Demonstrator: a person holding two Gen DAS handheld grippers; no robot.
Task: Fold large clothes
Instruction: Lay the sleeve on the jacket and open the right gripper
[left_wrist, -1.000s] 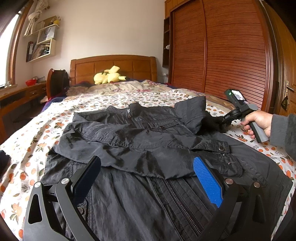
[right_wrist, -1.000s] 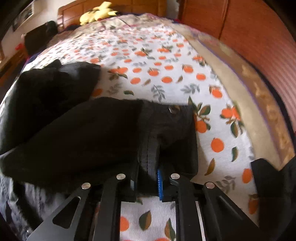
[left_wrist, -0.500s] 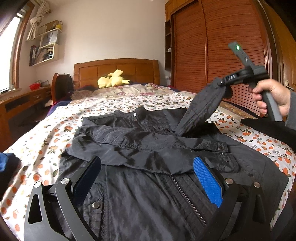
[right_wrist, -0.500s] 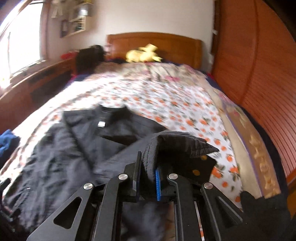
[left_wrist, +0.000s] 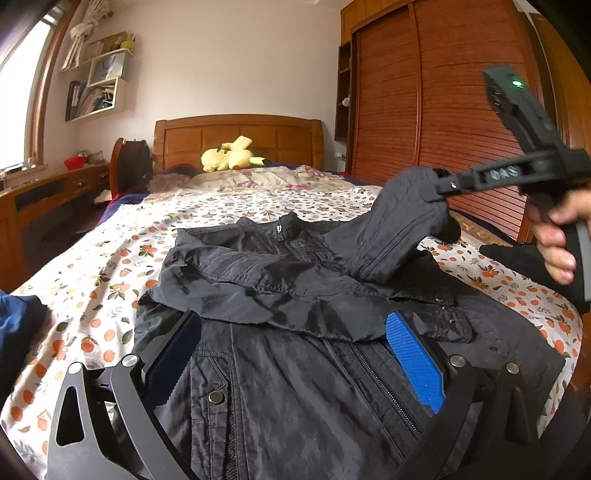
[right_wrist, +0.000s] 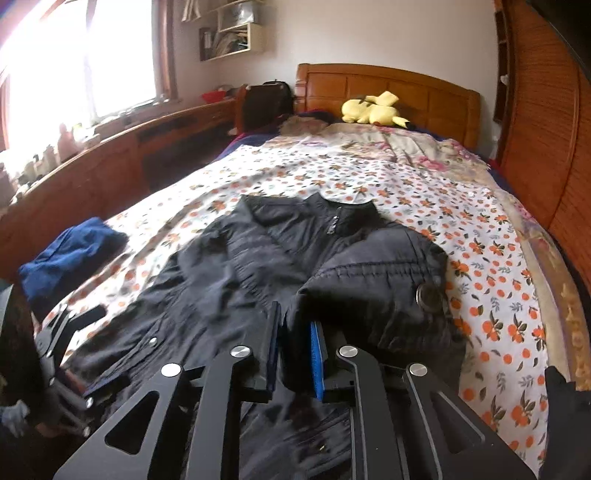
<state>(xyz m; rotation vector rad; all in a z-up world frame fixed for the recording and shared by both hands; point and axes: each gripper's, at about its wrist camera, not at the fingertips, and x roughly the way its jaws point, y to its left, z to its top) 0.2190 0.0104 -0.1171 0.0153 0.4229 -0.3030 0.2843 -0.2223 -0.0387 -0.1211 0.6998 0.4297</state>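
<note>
A black jacket lies flat on the bed, collar toward the headboard, hem nearest, long axis along the bed. The right gripper holds its sleeve raised (jaws starting to part); lay it across the chest before letting go. The left gripper hovers wide, empty.

Colours before my jaws
Black jacket; white bedsheet, orange-fruit print; yellow plush toy; my pads blue.
</note>
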